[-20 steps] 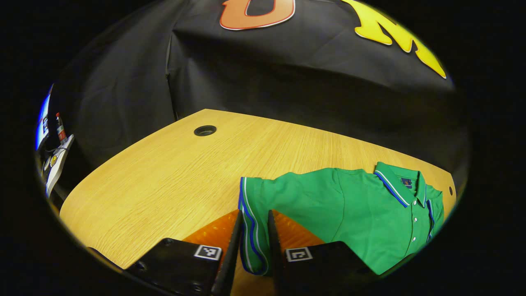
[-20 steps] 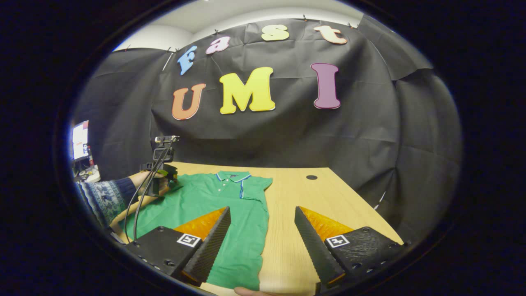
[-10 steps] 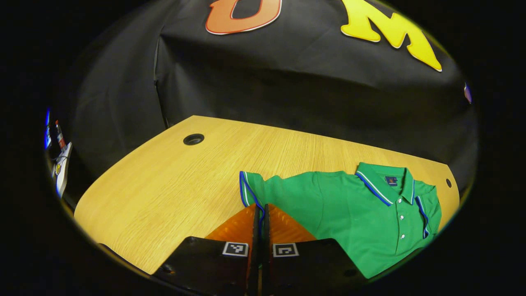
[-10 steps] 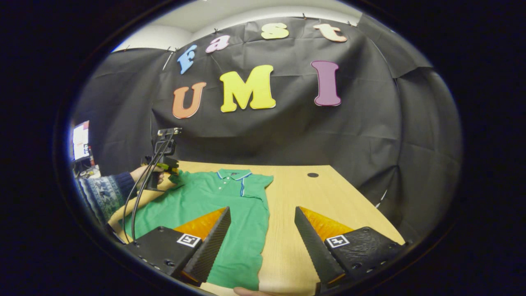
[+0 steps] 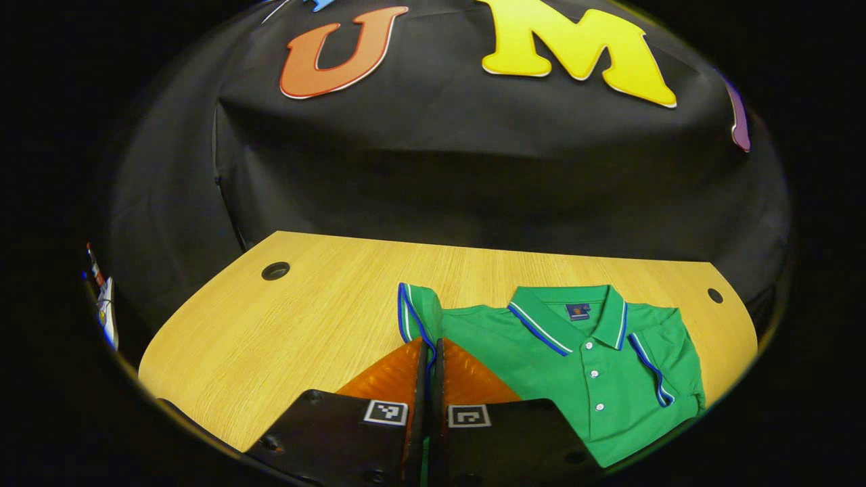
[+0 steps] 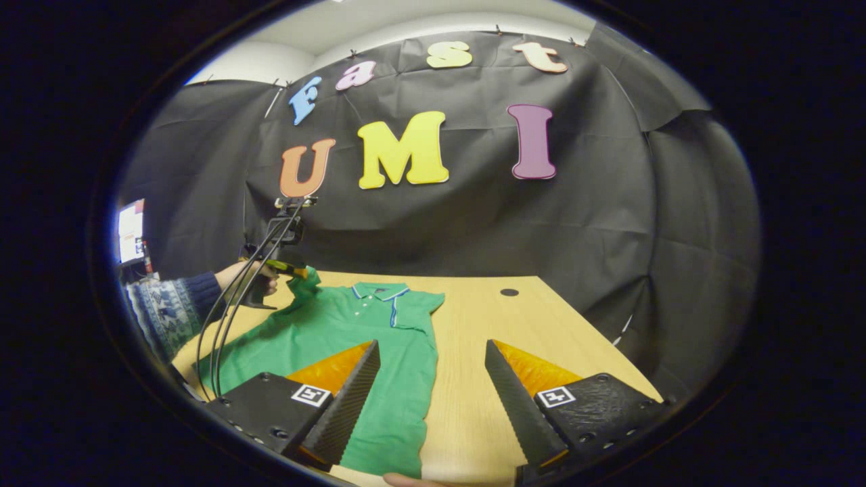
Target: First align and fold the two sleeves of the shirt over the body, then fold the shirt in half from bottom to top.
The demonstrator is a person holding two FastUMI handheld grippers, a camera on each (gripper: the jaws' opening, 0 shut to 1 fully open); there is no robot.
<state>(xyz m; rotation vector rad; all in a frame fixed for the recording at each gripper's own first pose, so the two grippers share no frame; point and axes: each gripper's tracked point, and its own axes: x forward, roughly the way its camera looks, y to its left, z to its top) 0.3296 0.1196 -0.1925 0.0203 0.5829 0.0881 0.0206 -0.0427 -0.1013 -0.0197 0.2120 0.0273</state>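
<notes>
Black cloth backs a pale wooden table (image 5: 284, 318), and one green polo shirt (image 5: 582, 365) lies on it, collar toward the wall. Its left sleeve (image 5: 414, 312) rises just ahead of the left gripper (image 5: 427, 358), whose jaws are clenched on the cuff. A second ago those jaws stood apart around the cuff on the wood; since then they have closed and lifted it, as the right gripper view confirms (image 6: 306, 279). That reads as the start of the first sleeve fold. The other sleeve (image 5: 666, 368) already lies tucked over the body. The right gripper (image 6: 433, 389) hangs released, the shirt's hem edge between its jaws. Counted: one shirt, two sleeves, two grippers, two cable holes (image 5: 275, 271) (image 5: 715, 295).
</notes>
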